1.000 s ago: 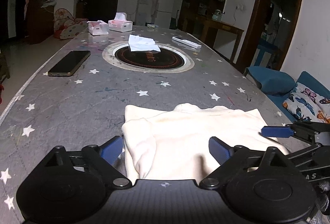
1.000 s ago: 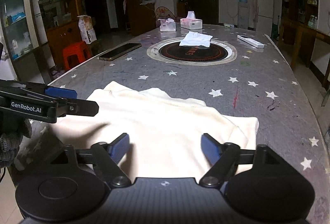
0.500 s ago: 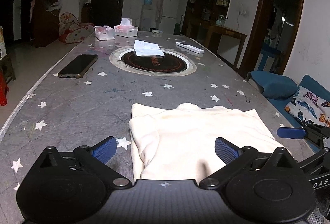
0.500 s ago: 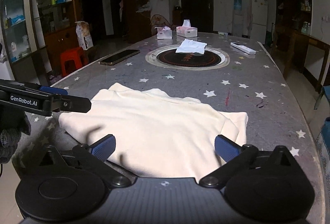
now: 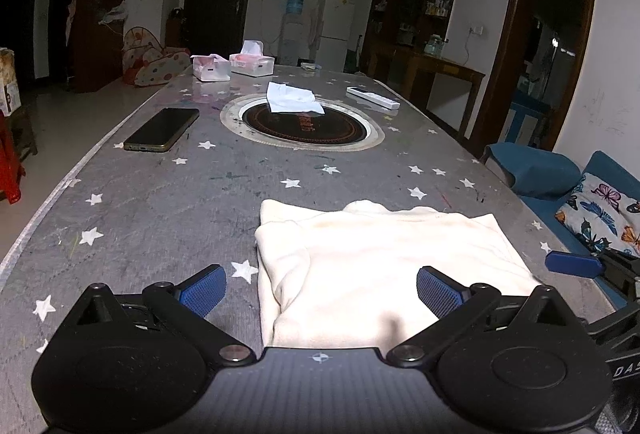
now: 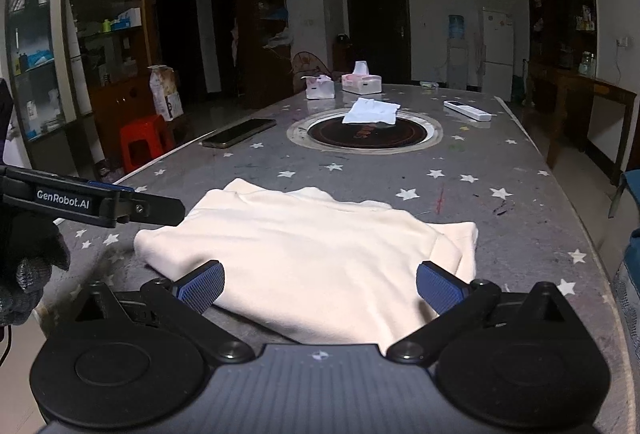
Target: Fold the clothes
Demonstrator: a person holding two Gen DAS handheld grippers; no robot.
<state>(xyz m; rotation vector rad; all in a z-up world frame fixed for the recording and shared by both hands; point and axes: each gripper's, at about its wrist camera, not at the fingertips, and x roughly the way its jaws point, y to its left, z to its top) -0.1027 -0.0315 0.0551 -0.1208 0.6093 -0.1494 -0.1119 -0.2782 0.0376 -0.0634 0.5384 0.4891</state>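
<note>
Tabletop, grey with white stars, carries a folded cream shirt at its near edge. Bare room lies on both sides of it. Far off sit two tissue boxes with tissues sticking out, near the far edge. "GenRobot.AI" is written on the left gripper. Both the left gripper and the right gripper have fingers spread wide, holding nothing.

The folded garment is cream, on a grey table scattered with white stars. Both grippers carry blue finger pads on black frames. Far off, a black phone, a white tissue and a pink-topped box.
</note>
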